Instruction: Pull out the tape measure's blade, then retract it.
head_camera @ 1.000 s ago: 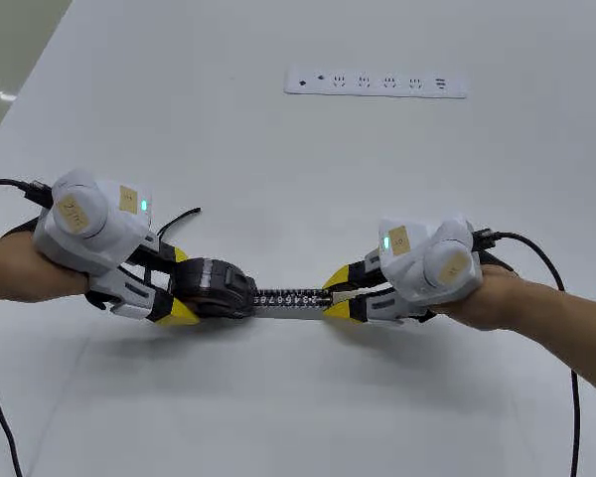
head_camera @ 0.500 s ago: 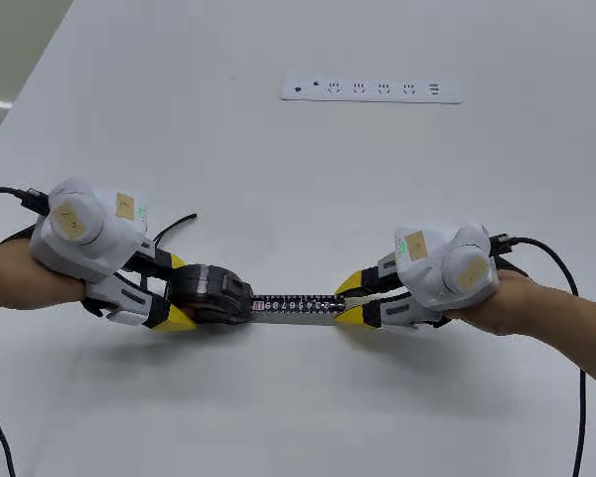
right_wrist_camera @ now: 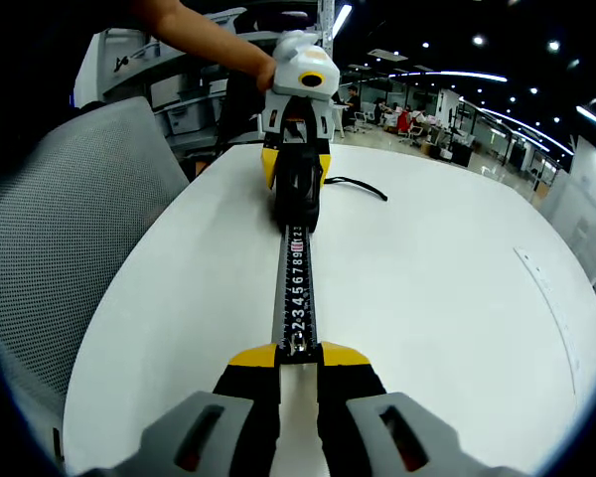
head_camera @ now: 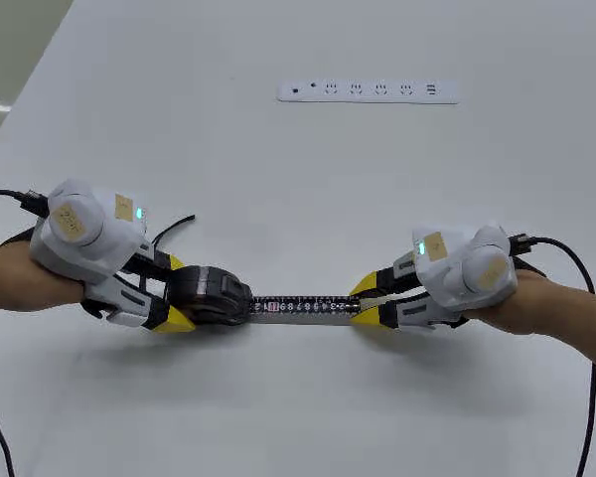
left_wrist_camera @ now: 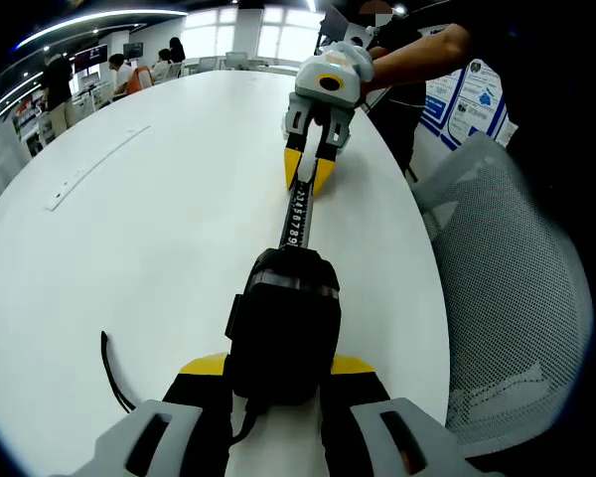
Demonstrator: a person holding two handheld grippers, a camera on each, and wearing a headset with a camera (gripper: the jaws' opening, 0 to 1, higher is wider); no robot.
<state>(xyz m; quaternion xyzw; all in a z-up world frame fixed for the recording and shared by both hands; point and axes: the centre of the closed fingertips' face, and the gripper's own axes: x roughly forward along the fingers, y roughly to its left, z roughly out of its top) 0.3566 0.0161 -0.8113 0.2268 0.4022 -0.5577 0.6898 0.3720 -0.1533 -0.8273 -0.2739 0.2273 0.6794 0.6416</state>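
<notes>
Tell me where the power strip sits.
In the head view the power strip lies on the far side of the table, beyond the tape measure and its blade.

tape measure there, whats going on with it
A person holds a gripper in each hand. The left gripper clamps the tape measure's black case on the white table; the right gripper pinches the end of the blade. More blade shows than a second ago, so it is being pulled out, not yet retracted.

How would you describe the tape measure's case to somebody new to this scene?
On the white table, look at the near left. The case is the black block held in the left hand-held gripper; the numbered blade runs out of it.
</notes>
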